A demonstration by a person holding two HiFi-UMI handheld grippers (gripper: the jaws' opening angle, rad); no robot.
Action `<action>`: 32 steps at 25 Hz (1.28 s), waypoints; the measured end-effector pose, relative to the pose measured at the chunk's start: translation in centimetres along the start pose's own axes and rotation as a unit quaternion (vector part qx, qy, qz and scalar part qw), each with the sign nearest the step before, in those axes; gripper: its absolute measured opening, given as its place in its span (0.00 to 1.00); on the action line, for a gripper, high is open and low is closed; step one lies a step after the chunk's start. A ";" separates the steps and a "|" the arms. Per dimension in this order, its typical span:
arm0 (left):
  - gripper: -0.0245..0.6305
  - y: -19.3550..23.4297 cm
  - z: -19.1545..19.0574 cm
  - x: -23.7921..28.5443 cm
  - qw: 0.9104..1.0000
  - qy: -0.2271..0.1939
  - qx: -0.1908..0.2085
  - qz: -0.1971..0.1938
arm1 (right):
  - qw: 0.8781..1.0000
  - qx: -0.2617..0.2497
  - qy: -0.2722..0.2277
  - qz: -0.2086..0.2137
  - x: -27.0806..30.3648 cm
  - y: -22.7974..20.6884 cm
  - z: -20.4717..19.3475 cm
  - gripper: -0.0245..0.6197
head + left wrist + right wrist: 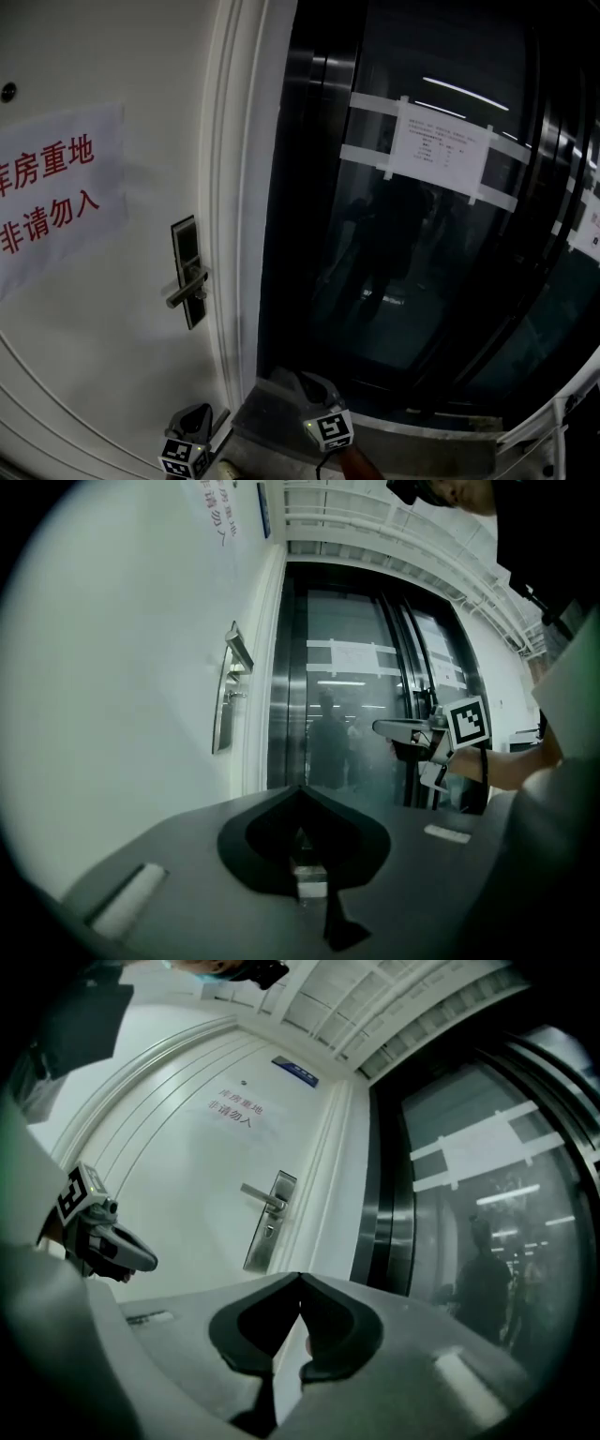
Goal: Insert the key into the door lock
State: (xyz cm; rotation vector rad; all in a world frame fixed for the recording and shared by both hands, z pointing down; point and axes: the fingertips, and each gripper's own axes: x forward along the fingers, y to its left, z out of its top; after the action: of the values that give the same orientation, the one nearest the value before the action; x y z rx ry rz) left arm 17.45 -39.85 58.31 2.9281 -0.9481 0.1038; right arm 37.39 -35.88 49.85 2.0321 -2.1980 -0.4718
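Note:
The door lock (pixel 186 270) is a dark plate with a metal lever handle (pixel 185 291) on the white door (pixel 103 356). The lock also shows in the left gripper view (pixel 223 705) and the right gripper view (pixel 271 1222). Both grippers are low in the head view, short of the door. My left gripper (pixel 194 419) (pixel 300 789) has its jaw tips together; a small pale thing sits low between them and I cannot tell what it is. My right gripper (pixel 298 384) (pixel 300 1276) is shut, with nothing clearly held. No key is plainly visible.
A paper sign (pixel 52 192) with red characters hangs on the door left of the lock. Right of the white door frame (pixel 239 234) stands a dark glass door (pixel 403 234) with taped notices (pixel 436 150) and a person's reflection. A step edge (pixel 412 441) lies below.

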 end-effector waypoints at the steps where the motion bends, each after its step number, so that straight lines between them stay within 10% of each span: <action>1: 0.04 -0.2 -0.1 0.1 1.000 0.000 0.001 -0.002 | 1.000 0.016 0.003 -0.007 -0.6 -0.2 -1.2 0.04; 32: 0.04 -6.5 0.8 1.7 0.999 -0.003 -0.003 -0.053 | 0.990 0.111 0.066 -0.057 -9.4 -1.3 -7.4 0.04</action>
State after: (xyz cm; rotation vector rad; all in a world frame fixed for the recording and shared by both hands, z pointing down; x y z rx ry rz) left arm 22.71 -35.64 57.46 2.9684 -0.7893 0.0878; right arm 41.67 -27.82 57.67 2.2354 -2.1478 -0.1013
